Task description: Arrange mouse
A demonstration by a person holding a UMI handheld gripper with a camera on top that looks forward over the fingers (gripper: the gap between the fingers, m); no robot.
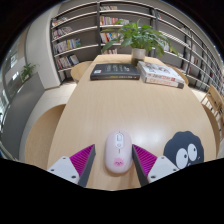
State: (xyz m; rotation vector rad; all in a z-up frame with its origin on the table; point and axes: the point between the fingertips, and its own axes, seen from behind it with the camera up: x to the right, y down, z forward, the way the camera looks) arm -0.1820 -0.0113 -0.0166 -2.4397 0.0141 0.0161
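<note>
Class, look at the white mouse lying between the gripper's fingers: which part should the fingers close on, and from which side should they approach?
Grip the mouse across its two long sides, near the middle. It lies lengthwise on the table, in line with the open gripper, a finger on each side with gaps. Coming straight from its near end, the pads would probably meet the flattest parts of its curved flanks.

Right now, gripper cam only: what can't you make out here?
- Mouse: stands between the open gripper's fingers; its near end is cut off at the bottom edge of the gripper view, so contact is unclear.
- Black mat with cartoon eyes: partly cut off by the lens edge.
- Books at the table's far end: titles too small.
- Shelf contents: too small, and the plant hides part.
</note>
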